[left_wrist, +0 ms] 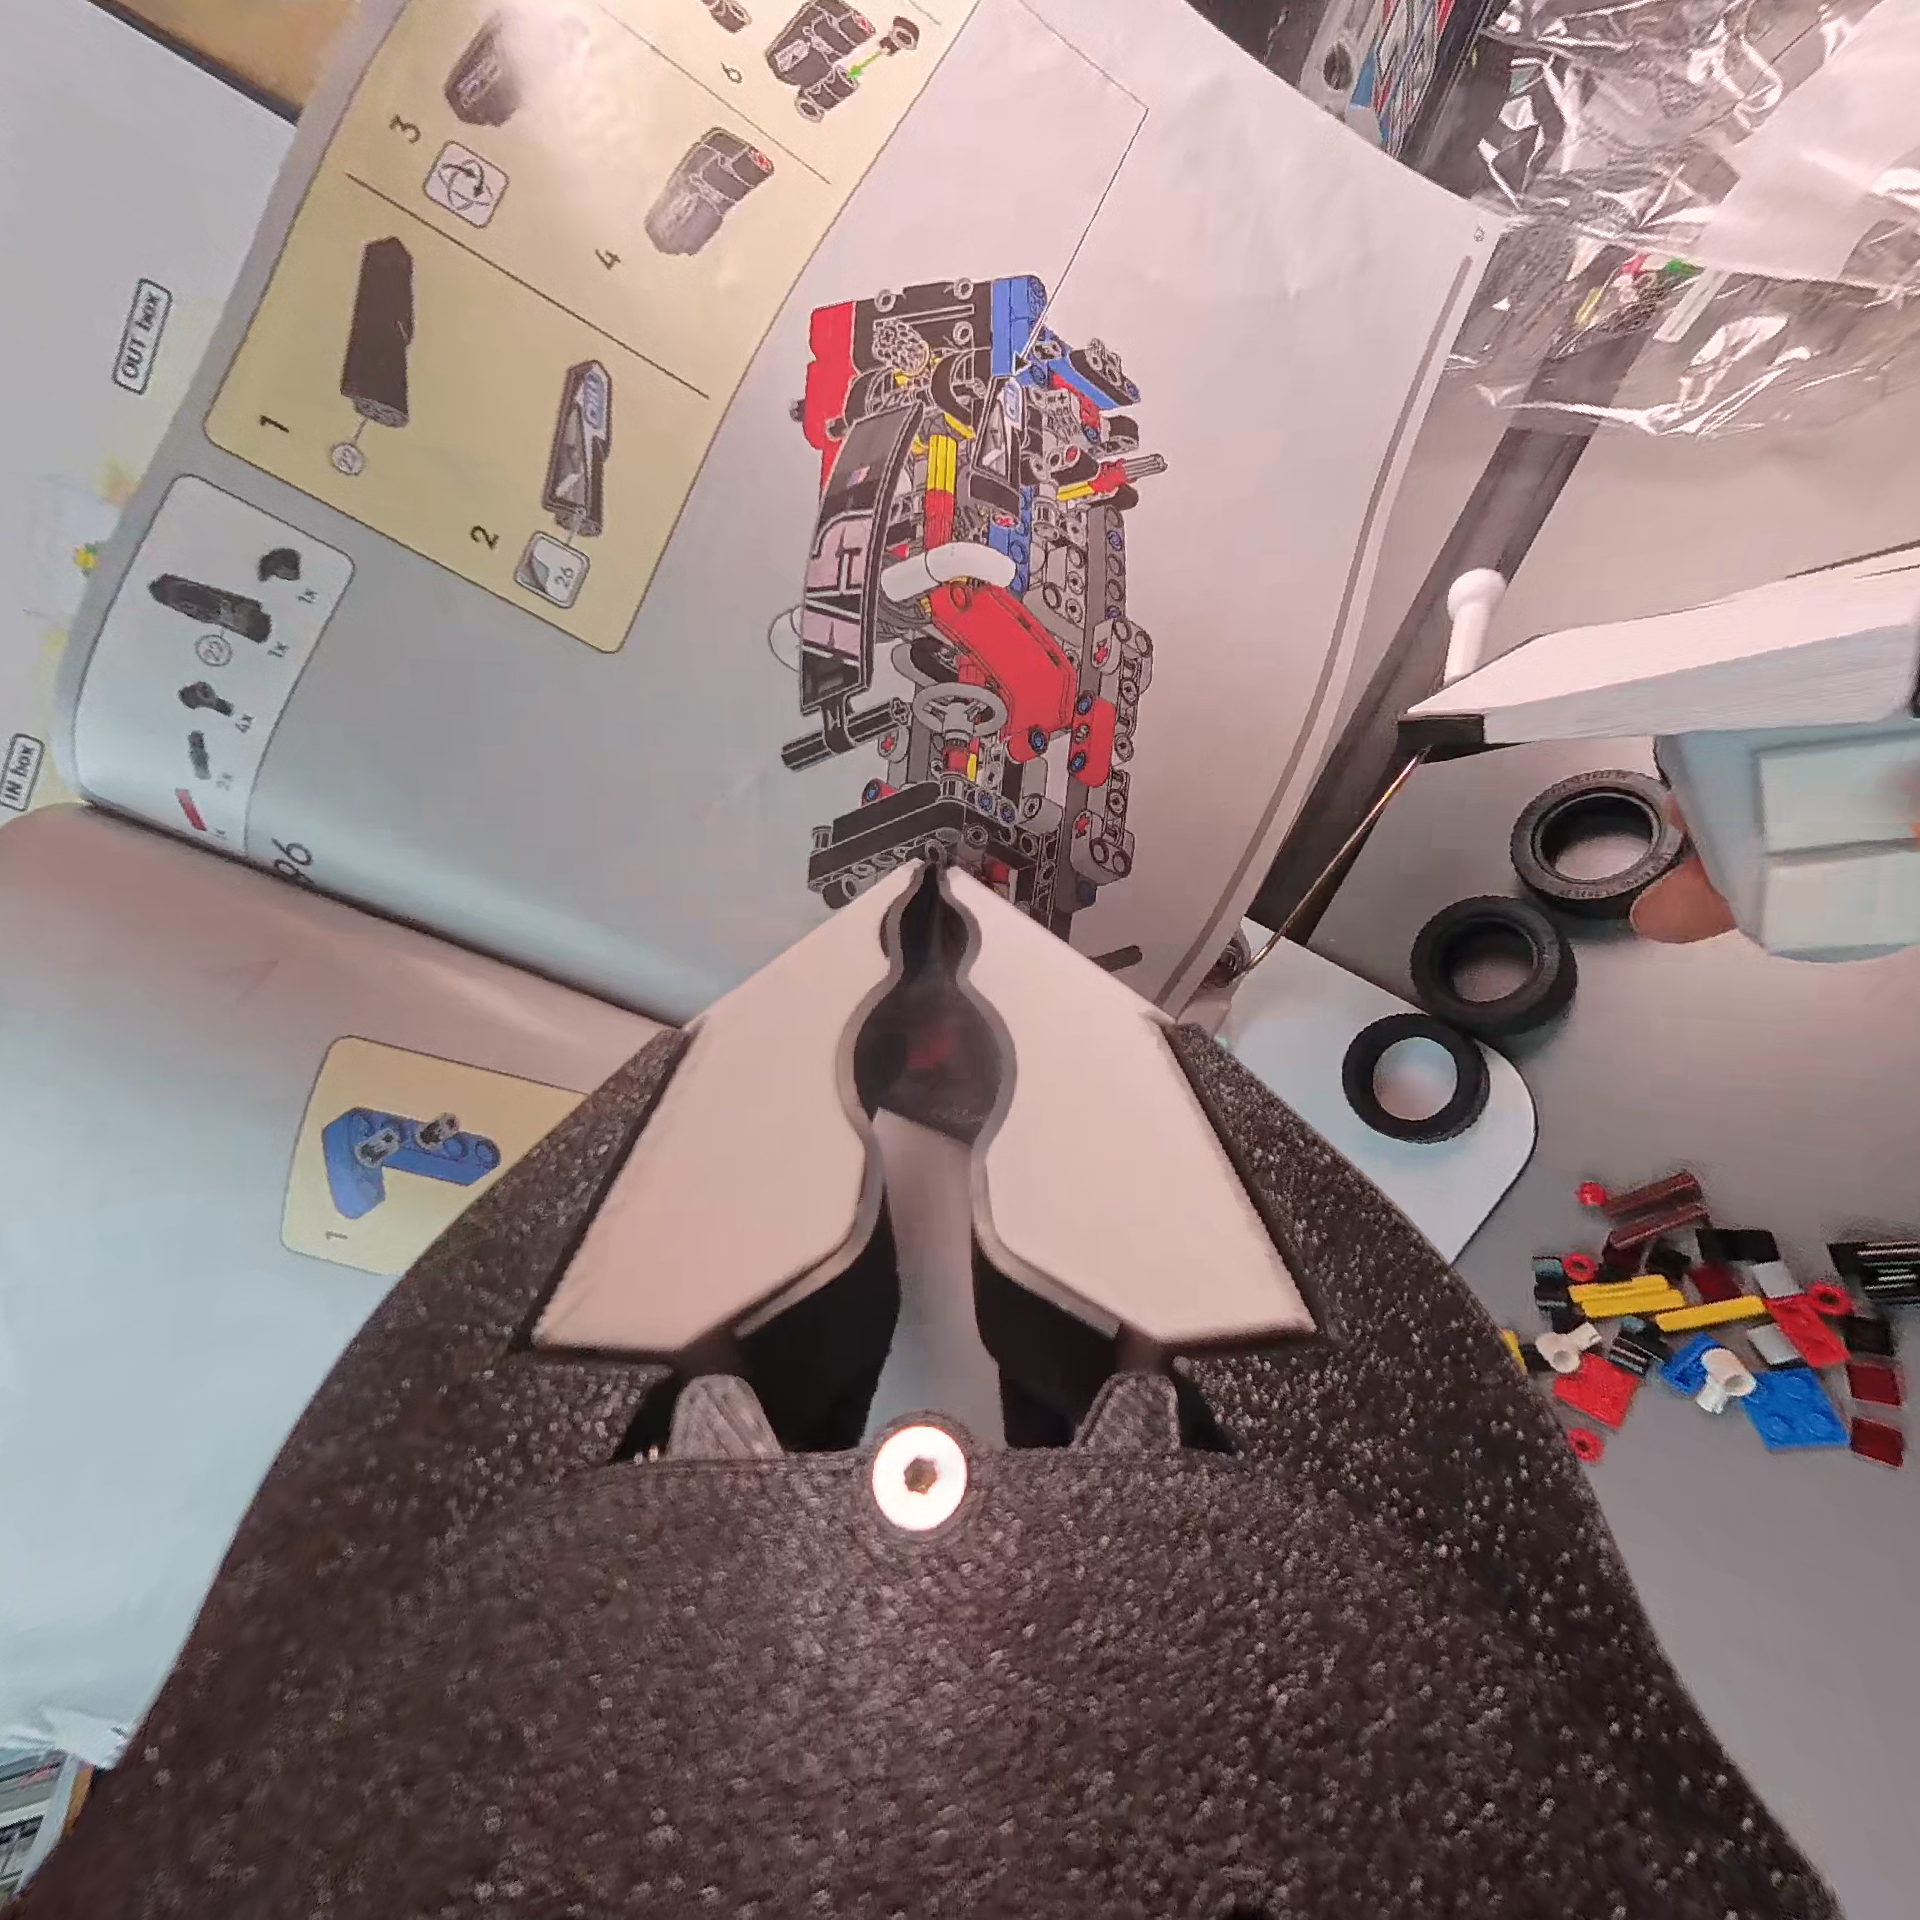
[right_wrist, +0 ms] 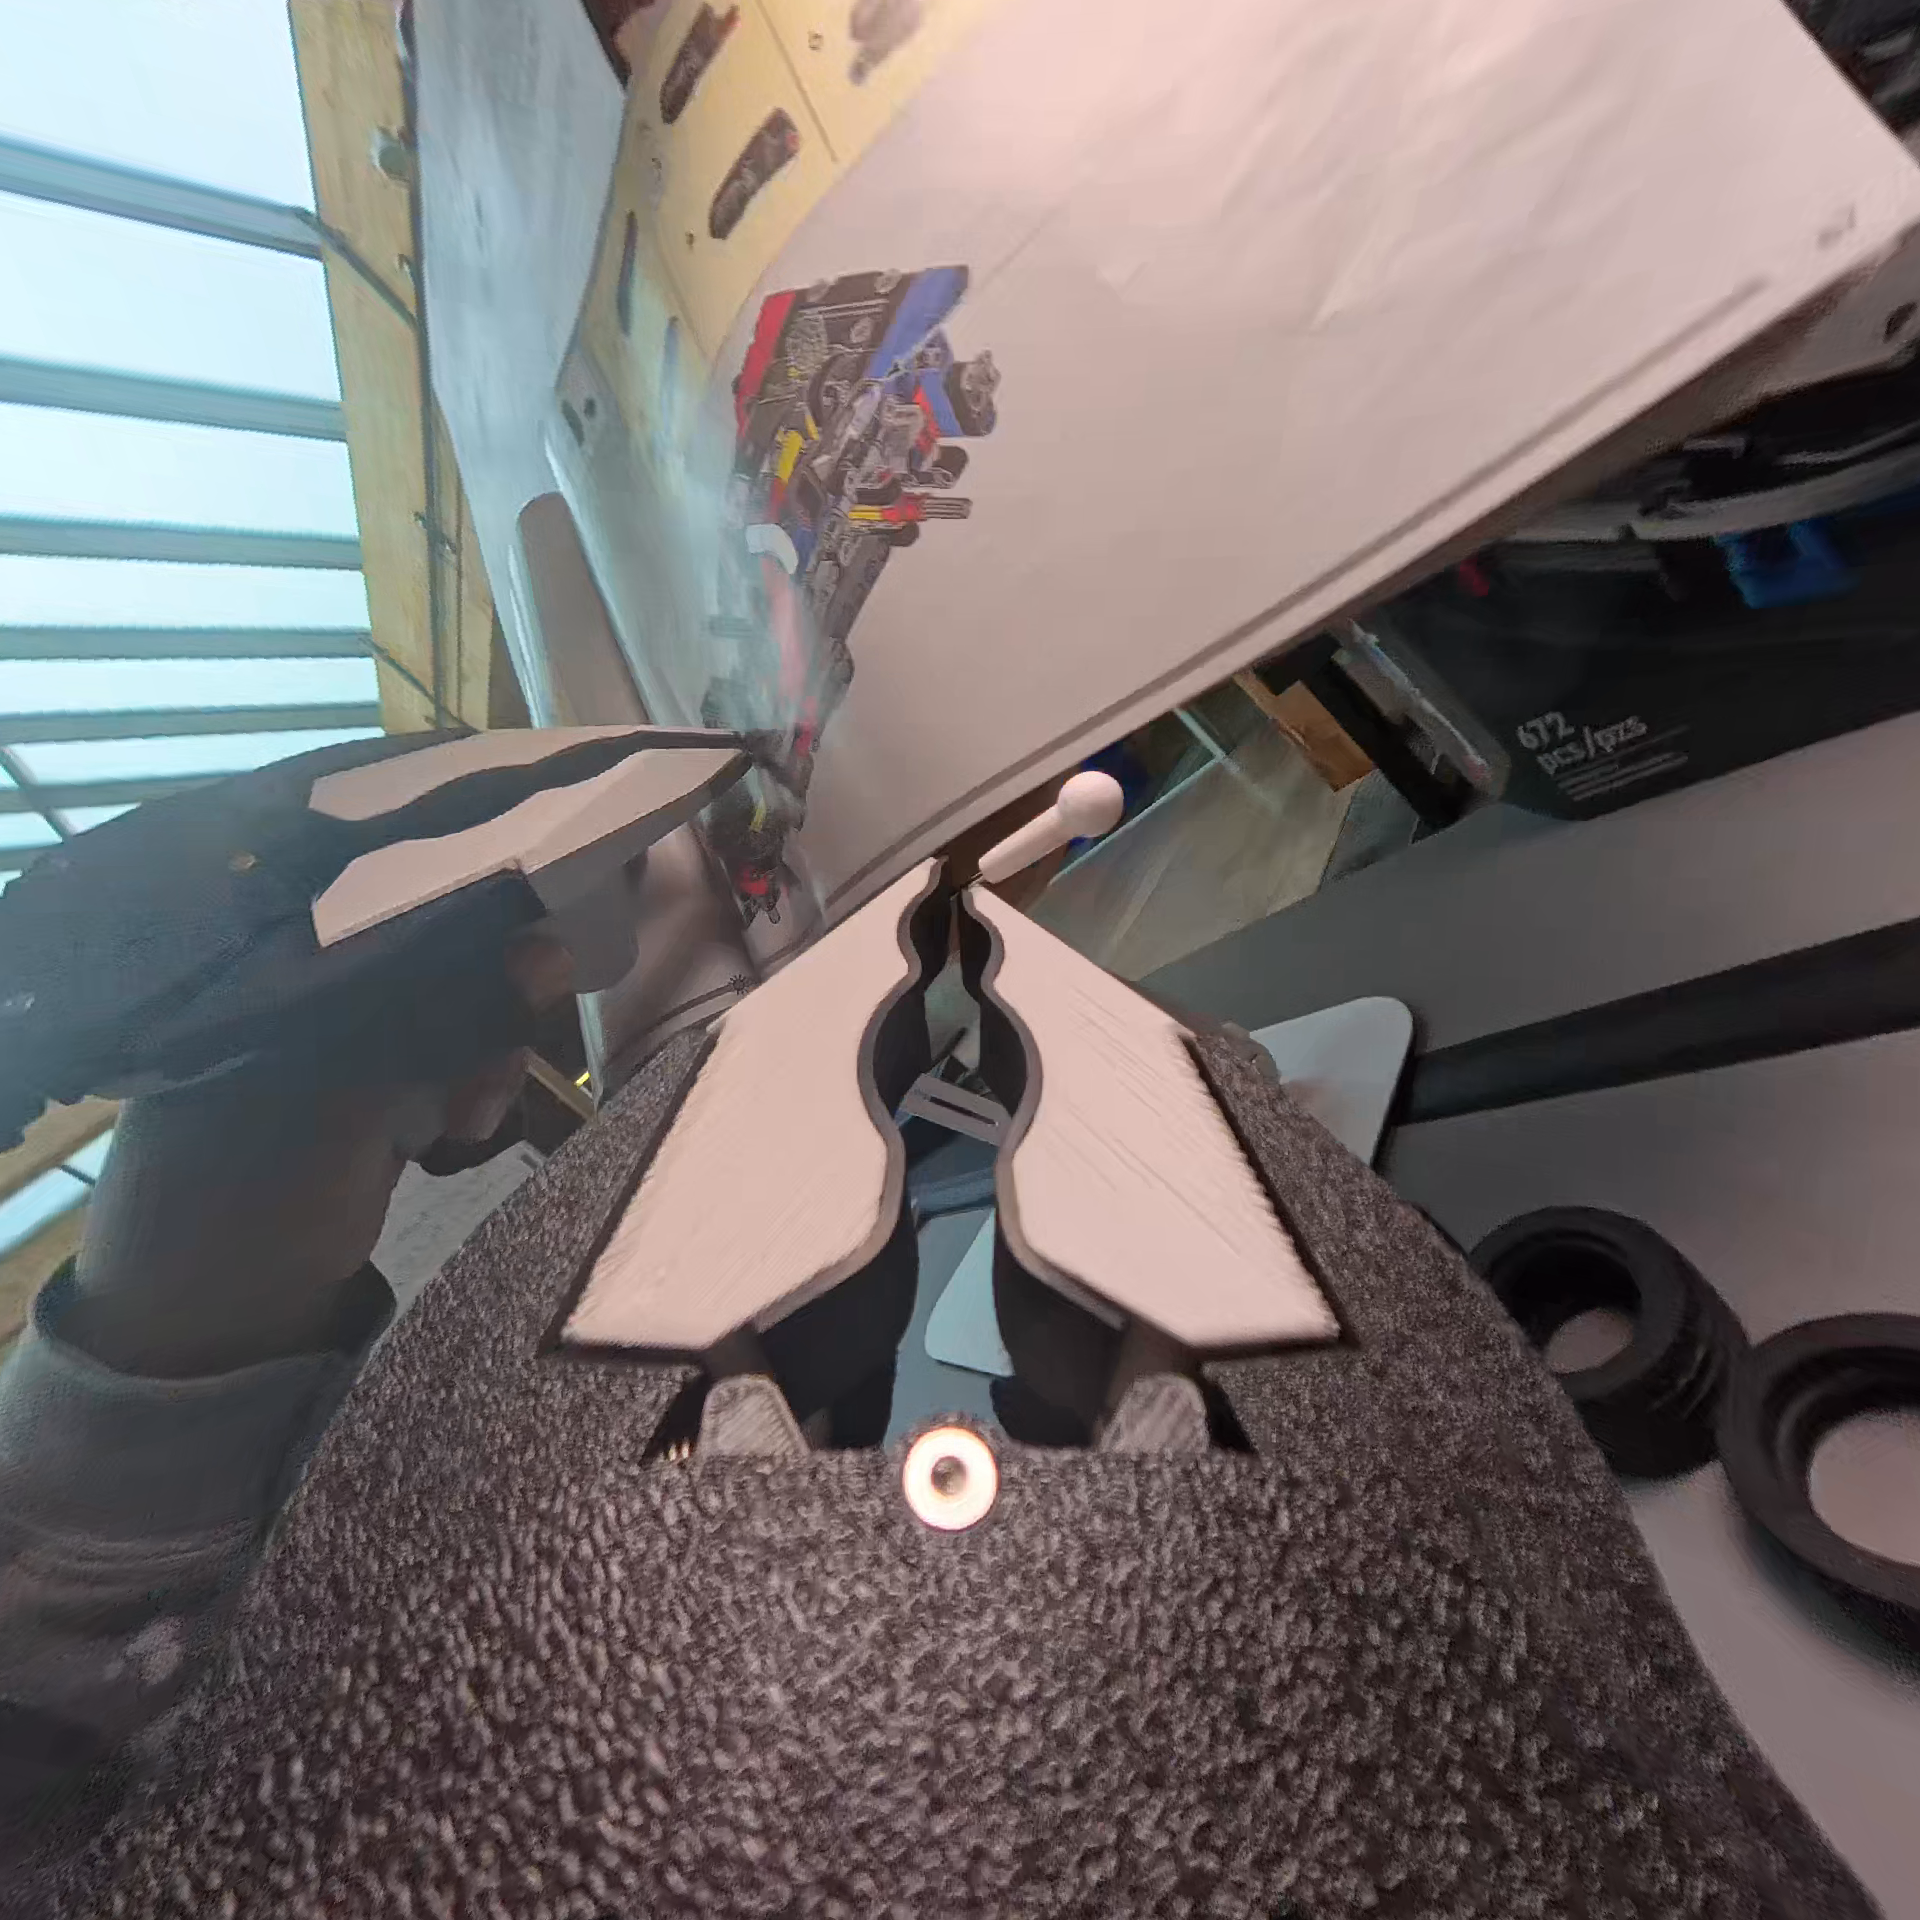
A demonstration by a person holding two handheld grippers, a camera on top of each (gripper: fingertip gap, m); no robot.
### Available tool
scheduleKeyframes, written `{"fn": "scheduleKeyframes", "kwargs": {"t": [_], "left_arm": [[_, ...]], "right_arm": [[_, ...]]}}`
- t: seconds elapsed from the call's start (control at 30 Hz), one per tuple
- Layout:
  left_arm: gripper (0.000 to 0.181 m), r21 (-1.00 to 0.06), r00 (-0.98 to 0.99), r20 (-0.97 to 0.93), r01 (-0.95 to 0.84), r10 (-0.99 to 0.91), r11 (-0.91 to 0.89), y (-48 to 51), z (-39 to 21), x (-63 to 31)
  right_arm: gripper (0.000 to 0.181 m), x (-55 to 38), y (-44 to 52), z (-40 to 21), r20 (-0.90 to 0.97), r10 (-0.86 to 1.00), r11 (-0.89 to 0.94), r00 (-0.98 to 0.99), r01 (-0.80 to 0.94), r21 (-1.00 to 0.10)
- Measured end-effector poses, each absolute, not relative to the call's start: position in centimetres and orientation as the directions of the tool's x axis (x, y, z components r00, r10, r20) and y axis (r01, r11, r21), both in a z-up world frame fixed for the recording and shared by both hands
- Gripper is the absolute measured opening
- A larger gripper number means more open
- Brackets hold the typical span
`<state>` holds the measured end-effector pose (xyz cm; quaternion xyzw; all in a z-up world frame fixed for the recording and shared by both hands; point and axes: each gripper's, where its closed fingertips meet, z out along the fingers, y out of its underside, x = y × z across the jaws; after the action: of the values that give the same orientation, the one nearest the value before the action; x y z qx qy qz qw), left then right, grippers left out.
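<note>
An open instruction booklet (left_wrist: 644, 727) lies on the grey table, its right page (right_wrist: 1247, 364) curved upward. My left gripper (left_wrist: 932, 871) is shut and empty, its tips resting on the printed model picture (left_wrist: 966, 582) on that page. It also shows in the right wrist view (right_wrist: 740, 743), held by a gloved hand (right_wrist: 208, 935). My right gripper (right_wrist: 951, 875) is shut on the outer edge of the raised page. It also shows at the right of the left wrist view (left_wrist: 1418, 722).
Three black tyres (left_wrist: 1491, 961) lie right of the booklet, two of them close to my right gripper (right_wrist: 1590, 1340). A pile of small coloured bricks (left_wrist: 1704, 1320) lies nearer. A white ball-headed pin (left_wrist: 1475, 613), clear plastic bags (left_wrist: 1714, 208) and a black box (right_wrist: 1621, 748) stand behind. Tip to tip, the grippers are about 9 cm apart.
</note>
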<state>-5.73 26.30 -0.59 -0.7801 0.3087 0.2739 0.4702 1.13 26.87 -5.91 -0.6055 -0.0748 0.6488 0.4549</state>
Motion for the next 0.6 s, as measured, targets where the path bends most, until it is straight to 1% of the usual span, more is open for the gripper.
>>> {"fn": "scheduleKeyframes", "kwargs": {"t": [0.03,0.13,0.23,0.3,0.4,0.43,0.5,0.6], "left_arm": [[0.001,-0.574,0.668,-0.710,-0.732,-0.224,-0.367,26.3,-0.6,-5.7],[0.000,-0.604,0.697,-0.678,-0.709,-0.232,-0.365,26.4,-0.6,-5.7],[0.001,-0.616,0.704,-0.669,-0.705,-0.240,-0.351,26.3,-0.6,-5.6],[0.001,-0.622,0.706,-0.665,-0.705,-0.243,-0.342,26.2,-0.6,-5.6],[0.001,-0.629,0.708,-0.662,-0.704,-0.248,-0.329,26.1,-0.6,-5.6],[0.001,-0.638,0.712,-0.655,-0.700,-0.253,-0.321,26.0,-0.5,-5.5],[0.001,-0.674,0.737,-0.629,-0.676,-0.247,-0.298,25.6,-0.3,-5.6],[0.004,-0.781,0.811,-0.542,-0.583,-0.221,-0.223,23.7,0.8,-5.7]], "right_arm": [[0.000,1.2,26.7,-5.4,-0.663,0.721,-0.514,0.201,-0.487,-0.706],[0.000,1.2,26.3,-4.1,-0.440,0.822,-0.294,0.362,-0.392,-0.872],[0.000,0.3,26.2,-2.3,-0.162,0.873,-0.060,0.460,-0.228,-0.972],[0.000,-1.1,25.9,-0.8,0.000,0.887,0.063,0.463,-0.121,-0.991],[0.000,-3.7,25.6,0.3,0.200,0.876,0.200,0.438,0.046,-0.979],[0.000,-4.4,25.7,0.3,0.230,0.872,0.211,0.433,0.091,-0.973],[0.000,-5.3,25.5,0.3,0.249,0.880,0.215,0.404,0.129,-0.968],[0.000,-5.3,25.6,0.3,0.296,0.859,0.248,0.418,0.168,-0.954]]}}
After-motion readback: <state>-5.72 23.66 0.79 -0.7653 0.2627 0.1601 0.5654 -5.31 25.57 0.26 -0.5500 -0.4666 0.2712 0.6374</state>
